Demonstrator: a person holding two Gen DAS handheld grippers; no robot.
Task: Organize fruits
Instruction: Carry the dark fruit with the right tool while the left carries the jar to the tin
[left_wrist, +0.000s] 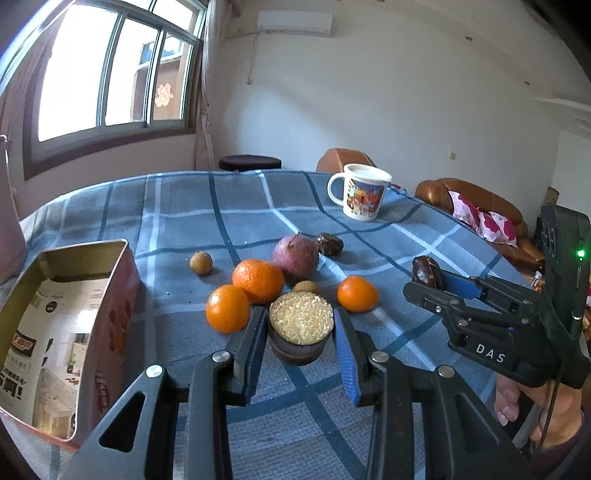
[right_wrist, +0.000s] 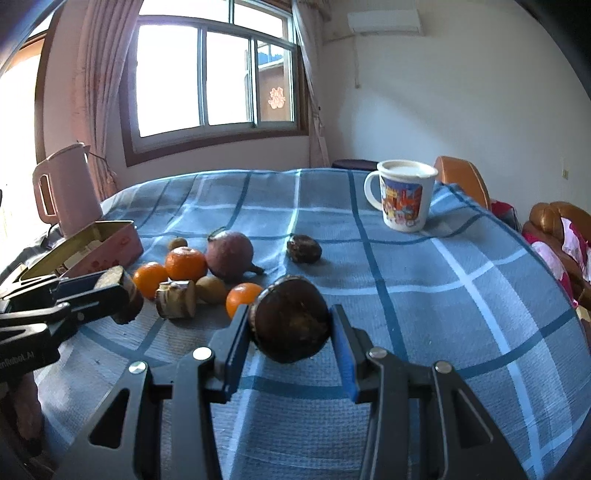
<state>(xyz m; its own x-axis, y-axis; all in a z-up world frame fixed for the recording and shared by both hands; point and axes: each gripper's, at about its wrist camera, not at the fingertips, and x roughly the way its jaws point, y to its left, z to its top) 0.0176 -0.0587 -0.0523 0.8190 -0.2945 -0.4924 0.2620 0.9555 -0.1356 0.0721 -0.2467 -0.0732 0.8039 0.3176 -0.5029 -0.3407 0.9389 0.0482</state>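
Left gripper (left_wrist: 301, 328) pinches a sugarcane piece (left_wrist: 301, 325) just right of the open tin (left_wrist: 86, 254), nearer to it than the right gripper (right_wrist: 291, 325), whose jaws clamp a water chestnut (right_wrist: 290, 319) above the tablecloth (right_wrist: 424, 295).

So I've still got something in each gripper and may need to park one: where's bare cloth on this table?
Bare cloth lies between the mug and the right gripper, and behind the fruit toward the window. In front of the tin, near the left gripper, is also free. The middle is crowded: three oranges, the purple fruit, small brown ones.
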